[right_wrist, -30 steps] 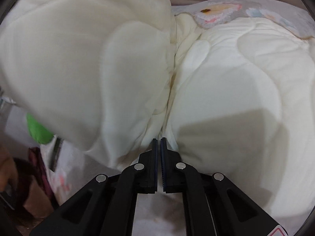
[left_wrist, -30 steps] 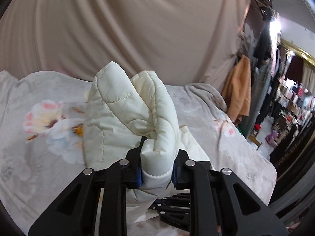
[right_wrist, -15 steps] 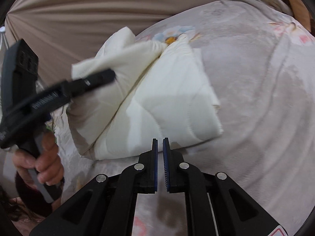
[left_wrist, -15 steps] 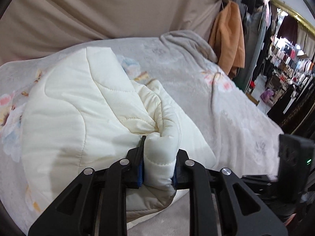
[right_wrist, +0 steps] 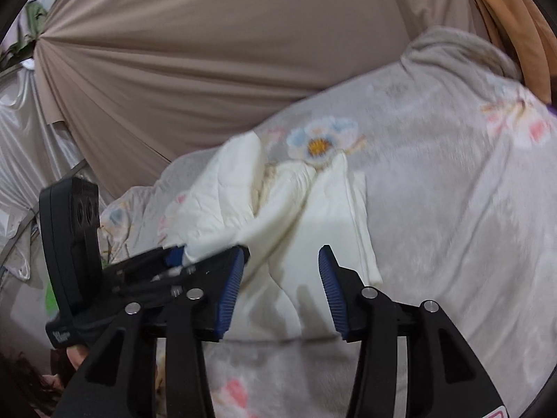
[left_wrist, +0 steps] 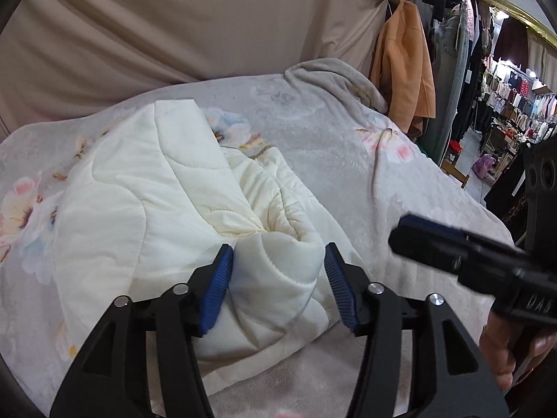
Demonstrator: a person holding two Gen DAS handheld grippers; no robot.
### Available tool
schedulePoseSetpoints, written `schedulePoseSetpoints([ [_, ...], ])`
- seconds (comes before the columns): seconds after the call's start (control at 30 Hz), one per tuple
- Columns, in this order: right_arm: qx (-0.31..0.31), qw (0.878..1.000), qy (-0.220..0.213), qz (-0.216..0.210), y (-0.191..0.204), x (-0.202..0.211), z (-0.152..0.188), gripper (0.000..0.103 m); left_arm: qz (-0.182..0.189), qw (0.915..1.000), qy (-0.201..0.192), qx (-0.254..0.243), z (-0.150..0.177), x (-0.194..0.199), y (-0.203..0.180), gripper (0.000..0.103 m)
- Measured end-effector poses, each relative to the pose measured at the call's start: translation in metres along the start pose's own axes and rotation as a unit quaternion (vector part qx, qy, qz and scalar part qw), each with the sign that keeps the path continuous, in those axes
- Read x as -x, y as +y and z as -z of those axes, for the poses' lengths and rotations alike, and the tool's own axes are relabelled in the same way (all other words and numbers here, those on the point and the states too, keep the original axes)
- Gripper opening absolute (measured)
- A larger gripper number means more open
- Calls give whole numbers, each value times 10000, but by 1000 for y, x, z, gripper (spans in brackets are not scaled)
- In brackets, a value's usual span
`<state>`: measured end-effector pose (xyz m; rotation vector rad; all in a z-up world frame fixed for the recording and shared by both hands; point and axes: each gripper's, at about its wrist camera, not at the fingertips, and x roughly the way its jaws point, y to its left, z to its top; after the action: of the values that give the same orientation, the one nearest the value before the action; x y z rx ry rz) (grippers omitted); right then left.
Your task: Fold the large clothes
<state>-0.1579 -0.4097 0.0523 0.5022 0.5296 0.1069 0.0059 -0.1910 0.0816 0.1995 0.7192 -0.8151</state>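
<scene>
Our left gripper (left_wrist: 276,280) is spread wide around the cream quilted jacket (left_wrist: 146,216), its cuff loose between the pads. Our right gripper (right_wrist: 280,287) gapes empty just short of the jacket, which lies folded on the floral blanket (left_wrist: 348,153), apparently let go to settle.

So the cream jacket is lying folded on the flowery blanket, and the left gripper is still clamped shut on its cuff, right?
Not quite. The jacket does lie folded on the blanket, but the left gripper is open: in the left wrist view its blue pads stand apart on either side of the cuff, no longer pinching it.
</scene>
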Motion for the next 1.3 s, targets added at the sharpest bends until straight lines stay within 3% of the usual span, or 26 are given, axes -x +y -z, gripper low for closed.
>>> schedulePoseSetpoints([
  [0.17, 196, 9994, -259, -155, 18, 10, -17, 58, -47, 9999, -134, 31, 1, 18, 1, 75],
  [0.3, 394, 9984, -281, -301, 35, 10, -22, 65, 17, 9996, -260, 148, 10, 42, 12, 79],
  [0.37, 480, 9978, -247, -373, 43, 7, -22, 69, -50, 9993, -333, 183, 18, 55, 19, 87],
  [0.6, 623, 9972, 124, -386, 57, -22, -10, 76, -518, 9957, -34, 768, 59, 69, 75, 87],
  [0.87, 457, 9954, 800, -268, 65, -80, -2, 78, -949, 9781, -182, 1842, 85, 95, 145, 87],
  [0.9, 402, 9954, 841, -220, 67, -88, -3, 72, -1015, 9762, -227, 1902, 87, 99, 150, 87],
  [0.93, 372, 9956, 849, -132, 73, -97, -5, 49, -1104, 9734, -297, 1984, 89, 106, 157, 87],
  [1.0, 696, 9944, 772, 190, 94, -104, -10, 29, -1287, 9671, -439, 2149, 94, 118, 170, 87],
  [1.03, 1043, 9923, 599, 288, 117, -103, -12, 24, -1429, 9620, -521, 2268, 97, 126, 179, 87],
  [1.17, 2311, 9723, 116, -314, 221, -98, -8, 17, -1914, 9359, -736, 2863, 114, 154, 219, 87],
  [1.3, 3271, 9375, 558, -1045, 309, -131, 31, 14, -2224, 9113, -760, 3380, 141, 174, 252, 87],
])
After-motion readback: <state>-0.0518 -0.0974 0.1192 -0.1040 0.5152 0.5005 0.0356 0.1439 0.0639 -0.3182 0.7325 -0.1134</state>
